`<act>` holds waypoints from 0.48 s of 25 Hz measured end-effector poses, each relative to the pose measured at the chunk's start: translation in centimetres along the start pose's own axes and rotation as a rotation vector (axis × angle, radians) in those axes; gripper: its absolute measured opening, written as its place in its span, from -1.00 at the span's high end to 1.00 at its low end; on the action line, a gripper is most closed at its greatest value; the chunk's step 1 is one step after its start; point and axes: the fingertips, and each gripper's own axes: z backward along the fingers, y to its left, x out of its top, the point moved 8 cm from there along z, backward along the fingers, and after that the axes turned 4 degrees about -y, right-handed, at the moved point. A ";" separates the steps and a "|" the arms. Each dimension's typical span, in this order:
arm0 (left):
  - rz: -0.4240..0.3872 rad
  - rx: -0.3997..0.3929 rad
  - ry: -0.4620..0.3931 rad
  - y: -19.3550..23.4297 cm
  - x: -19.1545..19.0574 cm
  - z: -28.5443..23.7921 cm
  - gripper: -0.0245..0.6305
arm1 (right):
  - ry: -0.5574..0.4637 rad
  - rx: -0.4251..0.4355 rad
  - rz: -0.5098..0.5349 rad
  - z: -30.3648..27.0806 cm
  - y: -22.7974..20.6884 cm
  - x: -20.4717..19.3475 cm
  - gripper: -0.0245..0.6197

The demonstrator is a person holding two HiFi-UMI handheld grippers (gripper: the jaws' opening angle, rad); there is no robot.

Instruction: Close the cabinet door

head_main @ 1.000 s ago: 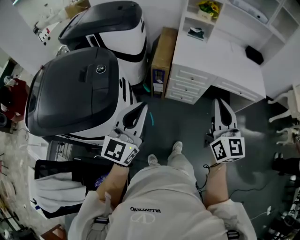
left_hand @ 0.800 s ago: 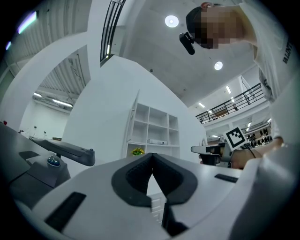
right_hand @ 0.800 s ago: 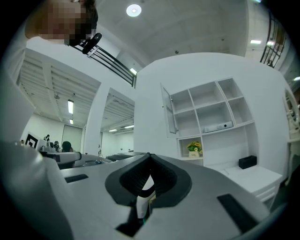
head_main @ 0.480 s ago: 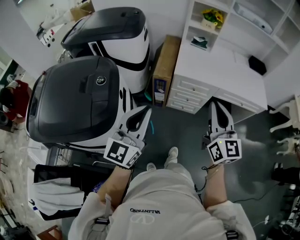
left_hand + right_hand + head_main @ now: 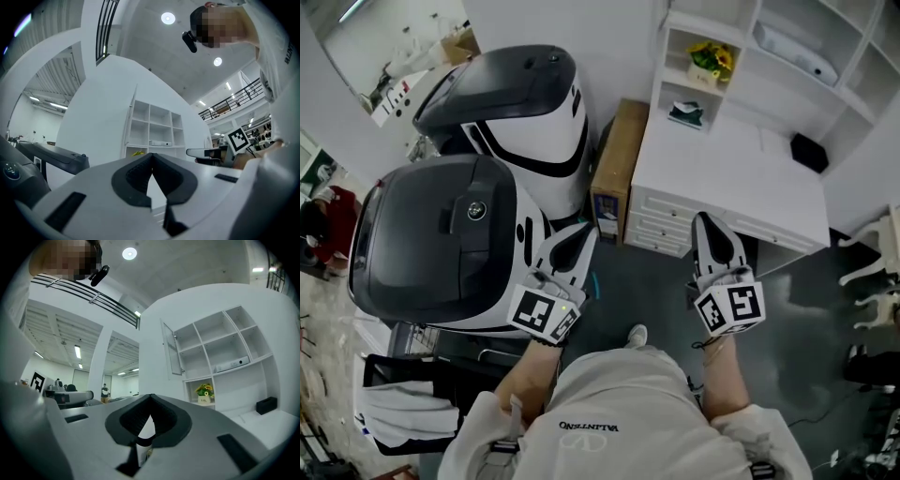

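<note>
Left gripper and right gripper are both pressed shut on nothing, well apart from the cabinet door, which stands open high on the left of the white shelf and looks light and stiff, best pushed on its flat face near the free edge

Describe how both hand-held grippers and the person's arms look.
The left hand-held gripper and the right hand-held gripper are white tapering shells with black ribbed pads inside, each carrying a cube of black-and-white square markers. A thin black cable hangs by the right wrist. The person wears a pale top.
</note>
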 end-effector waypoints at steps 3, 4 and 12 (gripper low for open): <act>-0.011 0.017 -0.010 -0.4 -0.2 -2.6 0.92 | -0.010 0.033 -0.007 -1.2 -2.1 0.2 0.89; -0.016 0.023 -0.014 -0.6 -0.3 -3.4 0.92 | -0.011 0.041 -0.011 -1.5 -2.9 0.2 0.89; -0.032 0.066 -0.002 -1.3 -1.3 -7.4 0.92 | -0.013 0.072 -0.044 -3.2 -7.0 -0.4 0.89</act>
